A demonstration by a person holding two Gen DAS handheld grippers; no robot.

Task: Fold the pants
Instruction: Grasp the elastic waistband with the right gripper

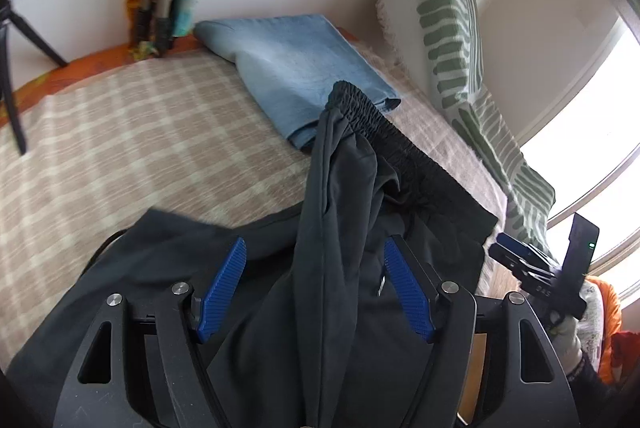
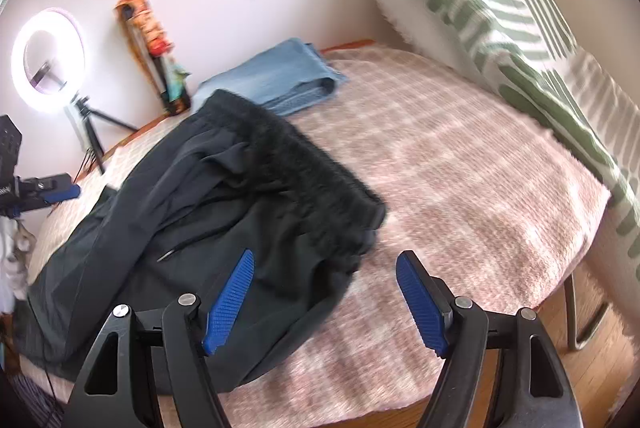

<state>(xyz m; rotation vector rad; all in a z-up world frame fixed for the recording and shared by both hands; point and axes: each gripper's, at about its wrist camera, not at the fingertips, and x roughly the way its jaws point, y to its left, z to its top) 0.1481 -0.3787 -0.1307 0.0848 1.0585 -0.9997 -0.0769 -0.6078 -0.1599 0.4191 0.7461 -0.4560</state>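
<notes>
Black pants (image 2: 224,200) with an elastic waistband (image 2: 320,180) lie rumpled on the checked blanket (image 2: 460,188), waistband towards the pillows. In the left wrist view the pants (image 1: 340,228) run bunched between the blue pads of my left gripper (image 1: 314,248), whose jaws stand wide apart around the cloth. My right gripper (image 2: 326,264) is open and empty, hovering over the near corner of the pants by the waistband. It also shows at the right edge of the left wrist view (image 1: 516,252).
Folded light-blue jeans (image 1: 296,68) lie at the far side of the bed. Green-striped pillows (image 2: 500,16) lean against the wall on the right. A ring light on a tripod (image 2: 48,60) and a colourful bundle (image 2: 156,56) stand by the wall. The bed edge and wooden floor (image 2: 592,356) lie at right.
</notes>
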